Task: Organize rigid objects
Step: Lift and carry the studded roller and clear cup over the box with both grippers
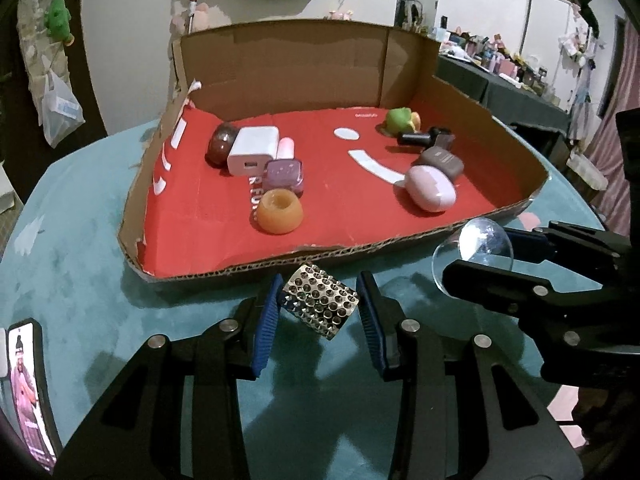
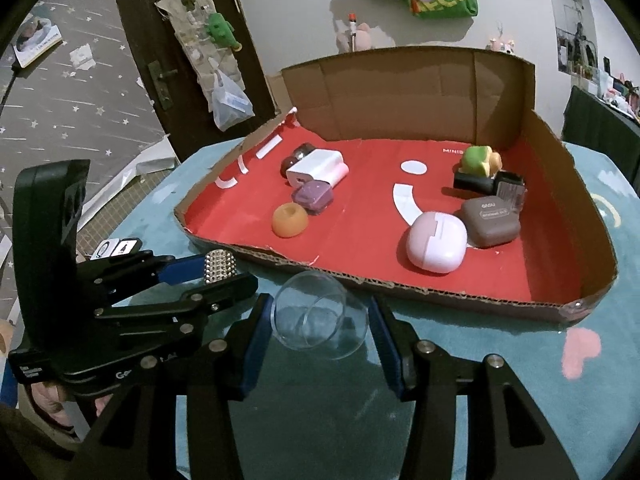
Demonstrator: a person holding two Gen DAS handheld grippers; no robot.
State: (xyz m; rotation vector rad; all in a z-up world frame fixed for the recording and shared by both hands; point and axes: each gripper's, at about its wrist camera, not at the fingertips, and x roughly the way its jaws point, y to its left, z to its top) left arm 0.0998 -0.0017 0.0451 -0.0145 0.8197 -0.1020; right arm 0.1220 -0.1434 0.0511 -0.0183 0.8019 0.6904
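Note:
My left gripper is shut on a silver studded block, held tilted above the teal table just before the tray's front edge. My right gripper is shut on a clear glass cup lying on its side between the blue pads. In the left wrist view the right gripper shows with the cup at the right. The right wrist view has the left gripper with the block at the left. The red-lined cardboard tray lies ahead of both.
In the tray lie an orange ring, a purple case, a white charger, a pink case, a brown case and a green toy. A phone lies at the table's left edge.

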